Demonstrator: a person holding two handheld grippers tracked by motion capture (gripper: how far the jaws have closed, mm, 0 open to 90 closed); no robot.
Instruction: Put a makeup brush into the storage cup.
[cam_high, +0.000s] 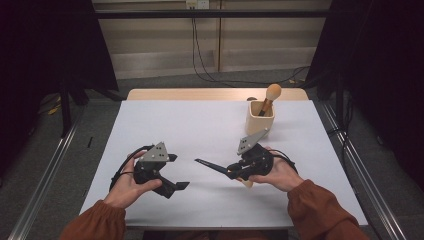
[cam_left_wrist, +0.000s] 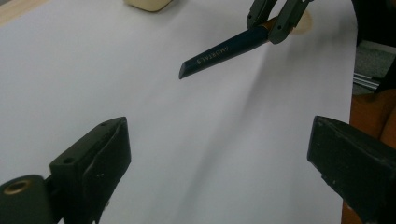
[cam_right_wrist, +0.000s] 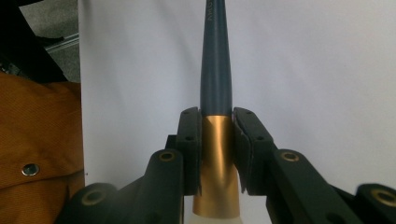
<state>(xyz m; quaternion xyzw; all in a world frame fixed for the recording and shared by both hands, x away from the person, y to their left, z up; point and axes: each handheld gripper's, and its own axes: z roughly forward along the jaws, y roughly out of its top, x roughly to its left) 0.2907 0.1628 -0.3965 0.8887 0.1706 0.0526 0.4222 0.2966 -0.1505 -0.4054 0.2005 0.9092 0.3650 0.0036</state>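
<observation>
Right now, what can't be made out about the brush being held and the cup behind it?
- Held brush: bristle head cut off by the bottom edge and right gripper in the right gripper view; in the high view, hidden under the hand.
- Cup: contents below the rim hidden by its wall, high view.
- Cup, left gripper view: cut off by the top edge.

The cup (cam_high: 259, 118) holding a brush (cam_high: 270, 96) stands behind the right tool (cam_high: 231, 172) on the table (cam_high: 200, 130).

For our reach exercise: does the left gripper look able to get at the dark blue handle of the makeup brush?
Probably yes: left gripper stands open, and bare white table separates it from the dark blue handle, held out by the right gripper.
</observation>
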